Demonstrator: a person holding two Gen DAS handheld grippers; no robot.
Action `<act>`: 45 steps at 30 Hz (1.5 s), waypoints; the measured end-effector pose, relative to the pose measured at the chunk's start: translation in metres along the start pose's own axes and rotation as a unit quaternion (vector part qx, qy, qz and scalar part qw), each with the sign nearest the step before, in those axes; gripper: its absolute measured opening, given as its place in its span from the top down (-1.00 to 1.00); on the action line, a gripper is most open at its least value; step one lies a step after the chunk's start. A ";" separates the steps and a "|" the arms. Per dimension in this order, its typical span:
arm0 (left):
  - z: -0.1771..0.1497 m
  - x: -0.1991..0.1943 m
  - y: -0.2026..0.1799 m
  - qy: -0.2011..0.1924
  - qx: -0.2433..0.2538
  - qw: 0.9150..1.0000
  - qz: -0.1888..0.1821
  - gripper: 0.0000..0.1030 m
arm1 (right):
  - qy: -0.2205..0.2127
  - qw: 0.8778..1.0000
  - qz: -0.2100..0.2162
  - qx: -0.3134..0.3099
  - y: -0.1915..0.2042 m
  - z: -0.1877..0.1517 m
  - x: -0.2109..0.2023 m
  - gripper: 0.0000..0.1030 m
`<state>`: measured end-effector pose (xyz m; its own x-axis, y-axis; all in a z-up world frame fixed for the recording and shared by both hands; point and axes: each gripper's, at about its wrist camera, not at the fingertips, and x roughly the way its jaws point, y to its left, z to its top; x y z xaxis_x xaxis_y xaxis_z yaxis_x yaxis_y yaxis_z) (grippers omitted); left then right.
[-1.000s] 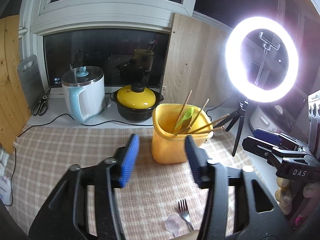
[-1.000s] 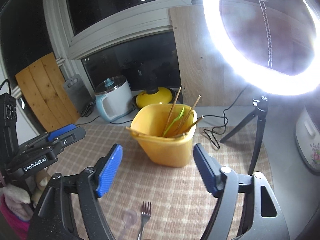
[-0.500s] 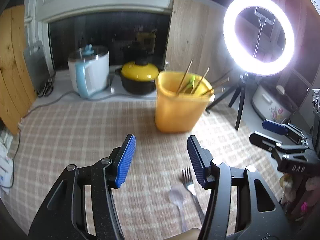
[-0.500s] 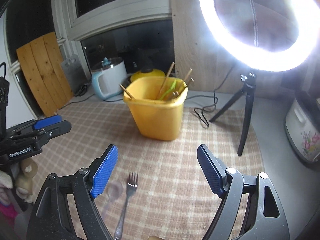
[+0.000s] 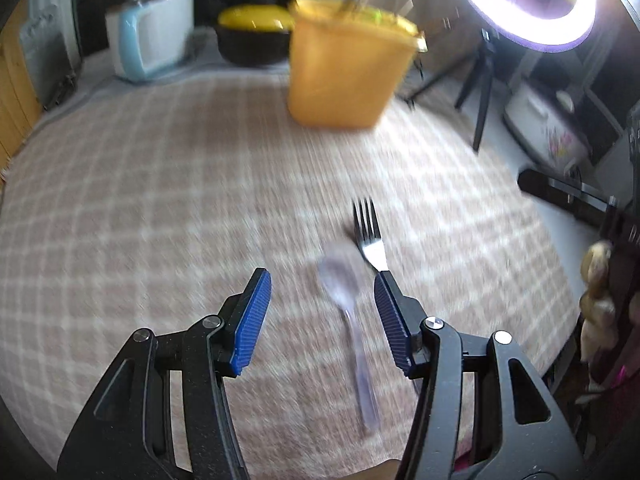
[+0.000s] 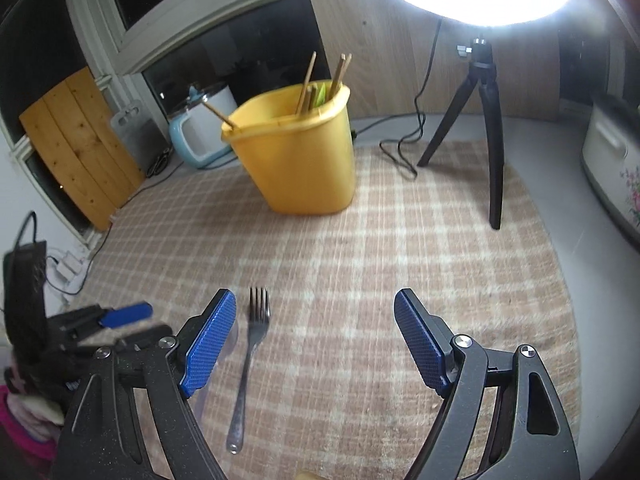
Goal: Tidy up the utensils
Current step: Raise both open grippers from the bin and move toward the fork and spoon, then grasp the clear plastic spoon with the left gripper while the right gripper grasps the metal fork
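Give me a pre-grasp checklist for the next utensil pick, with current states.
1. Left gripper open, nothing held: ok.
2. Right gripper open, nothing held: ok.
3. Clear spoon lies between the left jaws' line of approach: ok, though the view is motion-blurred.
4. Fork flat on the checked mat, close beside the spoon; risk of nudging it: cannot tell.
5. Yellow bin upright with room among the chopsticks: ok.
6. Contact with any utensil: not yet.

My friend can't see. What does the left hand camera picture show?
The open left gripper hovers over a checked mat, above a clear plastic spoon lying beside a metal fork. Behind stands a yellow bucket holding chopsticks, and the picture is blurry.
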<state>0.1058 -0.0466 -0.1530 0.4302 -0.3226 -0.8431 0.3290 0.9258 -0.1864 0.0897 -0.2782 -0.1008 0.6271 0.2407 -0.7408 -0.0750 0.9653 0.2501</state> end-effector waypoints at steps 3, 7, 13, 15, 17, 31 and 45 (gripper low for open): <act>-0.011 0.014 -0.007 0.022 0.009 1.000 0.000 -0.07 | 0.022 1.000 0.010 -0.004 0.000 -0.004 0.009 -0.58; -0.013 0.025 -0.009 0.032 0.002 0.999 0.003 -0.07 | 0.047 0.998 0.029 -0.008 0.000 -0.009 0.025 -0.55; -0.009 0.044 -0.010 0.043 0.004 0.999 0.005 -0.07 | 0.089 0.994 0.059 -0.009 0.000 -0.011 0.051 -0.22; -0.007 0.048 -0.009 0.045 0.005 0.999 0.008 -0.07 | 0.100 0.993 0.069 -0.006 -0.002 -0.010 0.058 -0.18; -0.004 0.053 -0.008 0.047 0.003 0.999 0.008 -0.04 | 0.109 0.991 0.074 -0.003 -0.003 -0.009 0.064 -0.09; 0.010 0.069 -0.006 0.028 -0.002 1.000 0.014 0.52 | 0.146 0.983 0.112 -0.024 0.013 0.004 0.105 0.27; 0.008 0.066 -0.013 0.029 -0.014 0.999 -0.015 0.88 | 0.156 0.980 0.118 -0.030 0.023 0.009 0.124 0.29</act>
<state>0.1371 -0.0813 -0.2024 0.3704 -0.3384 -0.8650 0.3171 0.9214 -0.2247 0.1733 -0.2271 -0.1811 0.3205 0.4685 -0.8233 -0.2407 0.8809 0.4075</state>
